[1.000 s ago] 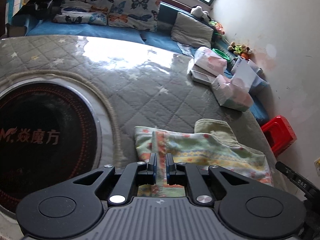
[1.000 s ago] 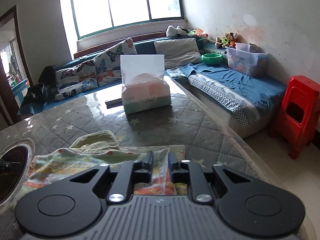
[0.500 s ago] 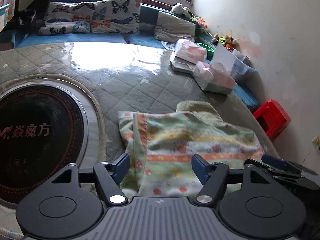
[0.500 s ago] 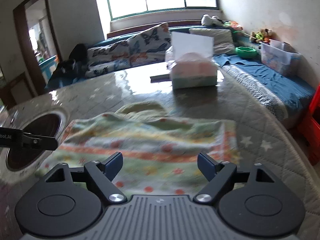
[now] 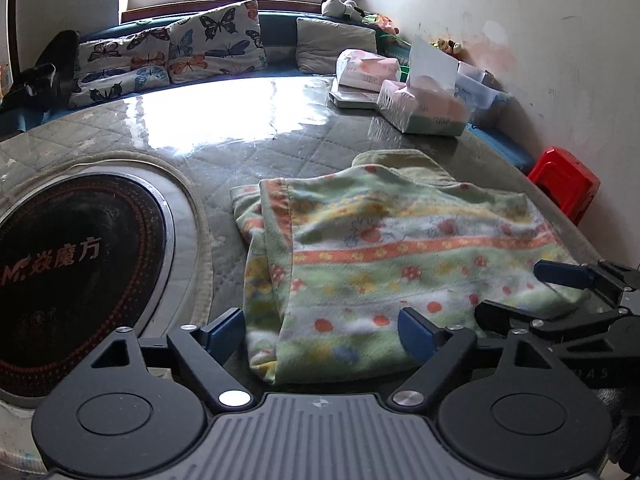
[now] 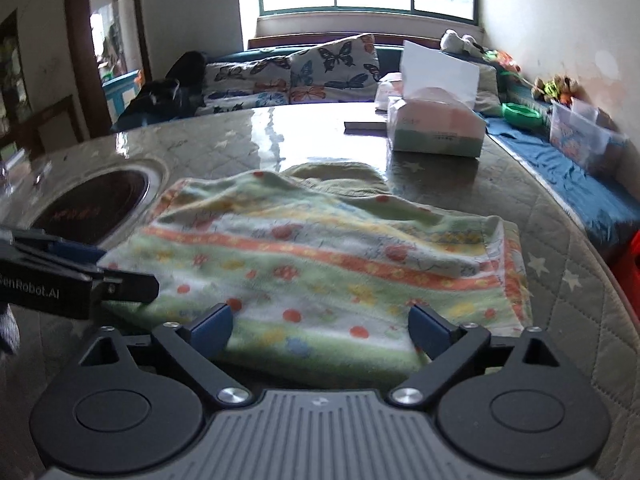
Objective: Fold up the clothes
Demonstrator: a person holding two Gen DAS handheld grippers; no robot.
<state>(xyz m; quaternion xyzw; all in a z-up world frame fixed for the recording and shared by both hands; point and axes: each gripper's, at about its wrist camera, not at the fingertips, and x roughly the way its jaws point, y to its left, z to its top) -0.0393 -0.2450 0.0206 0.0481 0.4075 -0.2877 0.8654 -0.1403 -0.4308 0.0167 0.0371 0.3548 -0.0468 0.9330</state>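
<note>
Garment (image 5: 400,248), patterned fleece, green with orange stripes and red dots: lying doubled over on the quilted tabletop (image 5: 248,148), near edge facing both grippers, a plain olive part peeking out at the far side. Folded layer is sitting slightly askew, its left hem overlapping a lower layer, which suggests a fold just laid down and let go.

Left gripper (image 5: 320,330): jaws opening, spread wide at the near left corner, cloth lying between the blue pads (image 5: 416,334) but not pinched. Right gripper (image 6: 320,326): jaws likewise opening, straddling the near edge toward the right, nothing clamped. Both are hovering low over the cloth, probably because the release is finishing.

Edges and room: inset round cooktop (image 5: 60,264) is sitting just beside the garment's left hem; tissue box (image 6: 436,128) is standing well apart at the far side; the tabletop rim is curving near the right hem, with a red stool (image 5: 564,184) beyond. Open quilted surface is remaining ahead of the garment for another fold.
</note>
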